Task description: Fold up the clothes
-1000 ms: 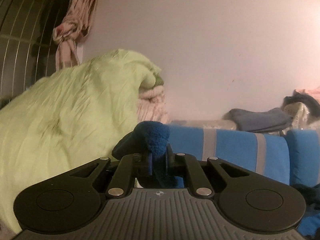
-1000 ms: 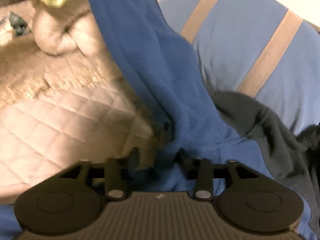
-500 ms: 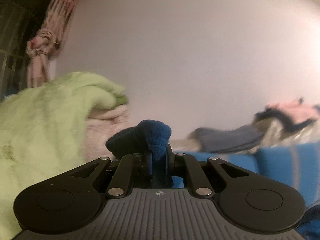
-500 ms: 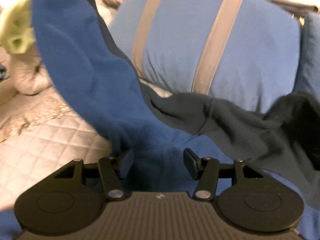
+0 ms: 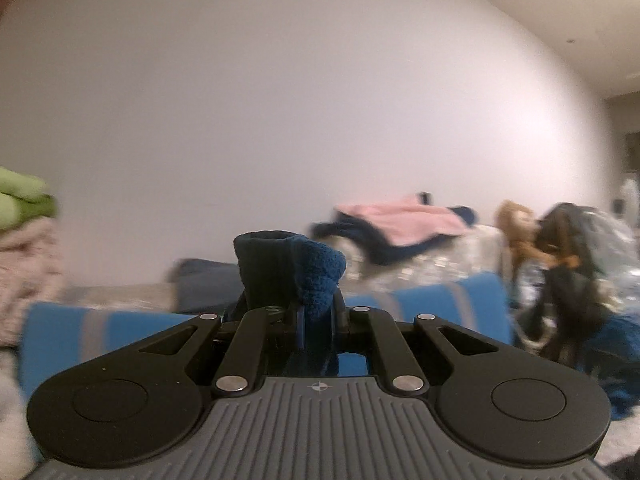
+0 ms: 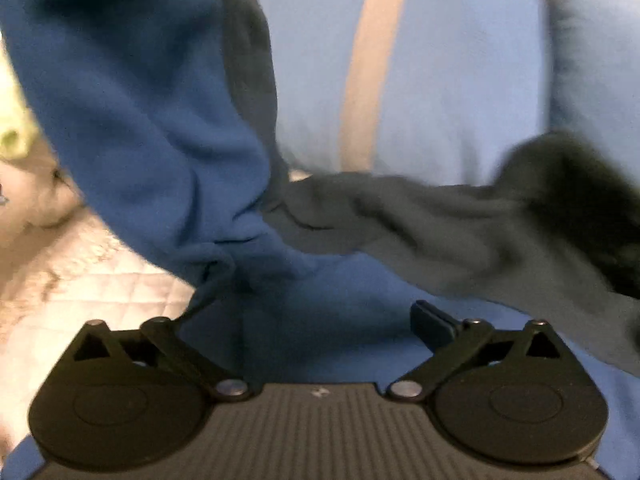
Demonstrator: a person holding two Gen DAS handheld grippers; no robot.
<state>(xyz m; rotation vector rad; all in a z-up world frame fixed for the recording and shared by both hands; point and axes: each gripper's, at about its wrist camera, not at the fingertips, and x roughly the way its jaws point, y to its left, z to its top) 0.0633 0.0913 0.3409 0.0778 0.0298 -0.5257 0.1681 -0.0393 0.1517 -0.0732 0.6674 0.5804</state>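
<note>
My right gripper point(image 6: 316, 316) has opened wide: a second ago its jaws were close together around a fold of the blue fleece garment point(image 6: 152, 128), and now they stand far apart with the cloth lying loose between them. My left gripper point(image 5: 316, 320) has swung to the right and tilted upward. The big green blanket point(image 5: 20, 200) that filled the left of its view has slid to the left edge. A pink garment point(image 5: 400, 216) and a dark heap of clothes point(image 5: 568, 264) have come into view at the far right.
</note>
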